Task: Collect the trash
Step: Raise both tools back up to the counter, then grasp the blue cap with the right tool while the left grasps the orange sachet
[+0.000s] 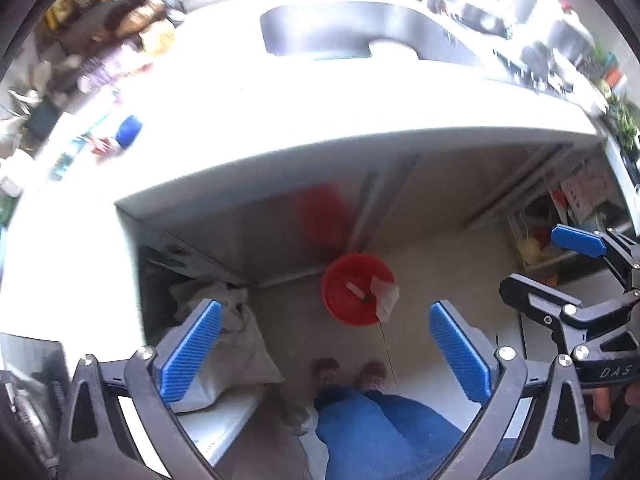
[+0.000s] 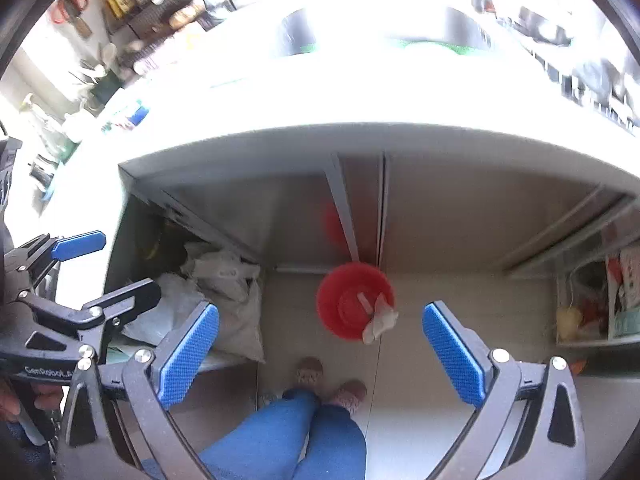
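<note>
A red bucket (image 1: 357,295) stands on the tiled floor (image 1: 440,280), at the foot of the cabinet fronts (image 1: 256,232) under the worktop (image 1: 280,112). It is round, open at the top and upright. Over its right rim hangs a crumpled piece of pale wrapper (image 1: 385,295), partly inside and partly drooping outside the bucket; a small pale strip (image 1: 354,289) lies on the bucket's bottom. In the right wrist view the same bucket (image 2: 354,300) shows the wrapper (image 2: 380,318) draped across its near right edge.

The left gripper (image 1: 326,350) is held above the bucket with its blue pads spread wide; it is released, grasping nothing and touching nothing. The right gripper (image 2: 320,350) is likewise spread wide and empty, also above the bucket and apart from it. In the left wrist view the right gripper (image 1: 556,264) appears to the right of the bucket, again released.

Nearer than the bucket are the person's feet in slippers (image 2: 310,372) and legs in blue jeans (image 2: 288,432). Left of the bucket, white sacks (image 2: 224,292) lie on the floor against the cabinet. On the worktop above the bucket is a steel sink (image 1: 332,28); left of it lies a blue-capped container (image 1: 129,130), blurred. Right of the bucket a low shelf (image 2: 592,312) holds assorted items too blurred to identify.
</note>
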